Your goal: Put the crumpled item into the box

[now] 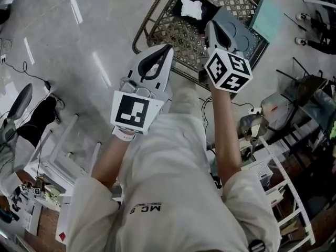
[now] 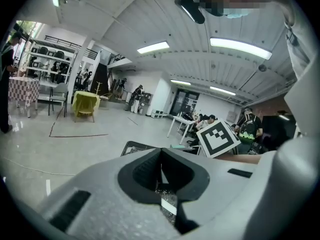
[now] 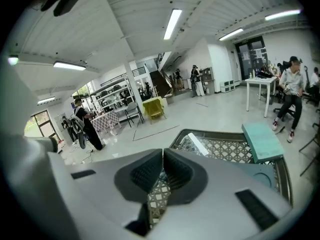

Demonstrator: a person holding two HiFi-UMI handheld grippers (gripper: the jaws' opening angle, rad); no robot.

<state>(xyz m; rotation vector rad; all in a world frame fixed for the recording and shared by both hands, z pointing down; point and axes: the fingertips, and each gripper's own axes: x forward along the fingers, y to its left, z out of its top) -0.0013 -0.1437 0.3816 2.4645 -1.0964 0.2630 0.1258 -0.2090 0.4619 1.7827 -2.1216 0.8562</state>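
**Both grippers closed, item waiting on the desk**

The white crumpled item [image 1: 191, 7] is seen at 12 o'clock on the mesh desk [image 1: 168, 33], apparently against a dark box [image 1: 206, 0]. The left gripper [image 1: 168, 49] and right gripper [image 1: 210, 25] are held closed on nothing. If approached unopened, the item could be knocked aside. It is shown clearly only in the head view.

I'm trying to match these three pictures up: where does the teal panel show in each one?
Head view: teal panel, near the top right.
Left gripper view: only a thin sliver, likely it, near the centre.
Right gripper view: right of centre.
Shared landmark: the mesh table under it.
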